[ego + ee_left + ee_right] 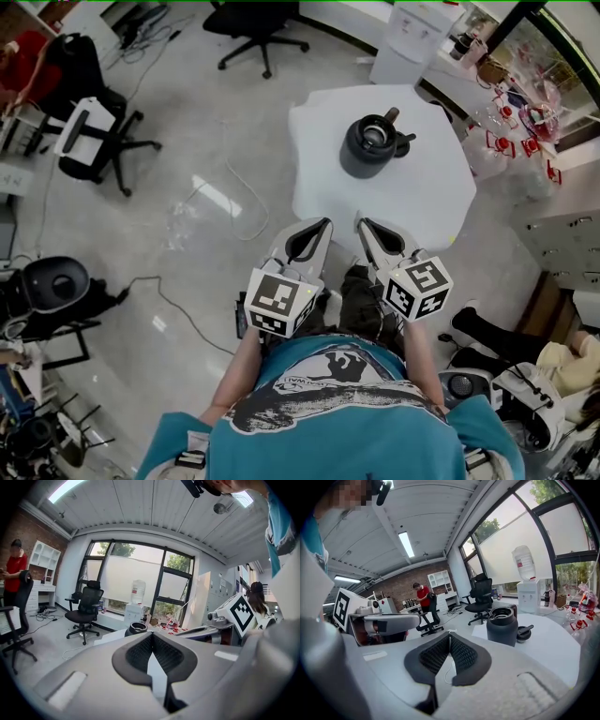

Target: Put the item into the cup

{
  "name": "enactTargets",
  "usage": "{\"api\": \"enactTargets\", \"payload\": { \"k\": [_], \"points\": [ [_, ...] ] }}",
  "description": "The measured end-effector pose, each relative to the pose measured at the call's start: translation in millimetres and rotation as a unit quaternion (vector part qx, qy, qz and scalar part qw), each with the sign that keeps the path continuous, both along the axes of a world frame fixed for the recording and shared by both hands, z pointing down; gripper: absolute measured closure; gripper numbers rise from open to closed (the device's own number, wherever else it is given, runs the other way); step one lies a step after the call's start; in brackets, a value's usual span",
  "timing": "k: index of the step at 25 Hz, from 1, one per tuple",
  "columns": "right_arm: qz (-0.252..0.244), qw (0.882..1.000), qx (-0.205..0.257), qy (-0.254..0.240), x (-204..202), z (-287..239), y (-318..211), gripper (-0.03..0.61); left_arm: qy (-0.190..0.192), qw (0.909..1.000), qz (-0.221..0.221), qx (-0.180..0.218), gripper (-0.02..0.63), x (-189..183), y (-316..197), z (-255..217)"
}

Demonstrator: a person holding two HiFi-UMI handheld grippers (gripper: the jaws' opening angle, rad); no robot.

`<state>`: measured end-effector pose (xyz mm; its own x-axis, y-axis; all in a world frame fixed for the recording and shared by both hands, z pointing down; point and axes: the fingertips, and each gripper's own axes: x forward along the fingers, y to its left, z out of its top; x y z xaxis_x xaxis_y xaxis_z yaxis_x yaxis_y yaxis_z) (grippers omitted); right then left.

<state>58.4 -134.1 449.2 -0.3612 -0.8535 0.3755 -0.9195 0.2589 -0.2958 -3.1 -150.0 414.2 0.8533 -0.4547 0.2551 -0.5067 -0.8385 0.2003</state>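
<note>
Near table [427, 192], shut tools [324, 224] [364, 224] point forward.

open-plan office, black swivel chairs [86, 606], water dispenser [528, 592], tall windows [131, 581], brick wall [16, 529], white shelving [44, 562]

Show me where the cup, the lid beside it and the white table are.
cup [502, 627], right gripper view, on its dark side wall.
lid [525, 632], right gripper view, on its upper face.
table [323, 178], head view, on the bare top near its left edge.
</note>
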Motion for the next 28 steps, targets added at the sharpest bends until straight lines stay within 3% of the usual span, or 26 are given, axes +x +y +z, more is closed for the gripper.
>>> {"api": "enactTargets", "payload": {
  "k": [10,19,28],
  "points": [
    [-0.040,0.999,0.012,0.011,47.1,-9.5,-25.8,0.575,0.003,0.9985,-0.055,-0.002,0.594,30.7,-15.8,-0.5],
    [-0.085,0.996,0.034,0.024,89.5,-26.1,-73.5,0.574,-0.006,0.9932,-0.114,0.023,0.594,51.4,-42.6,-13.3],
    [-0.122,0.991,0.029,0.049,125.1,-18.0,-125.2,0.575,-0.015,0.9893,-0.144,0.016,0.594,66.6,-47.1,-5.0]
  ]
}}
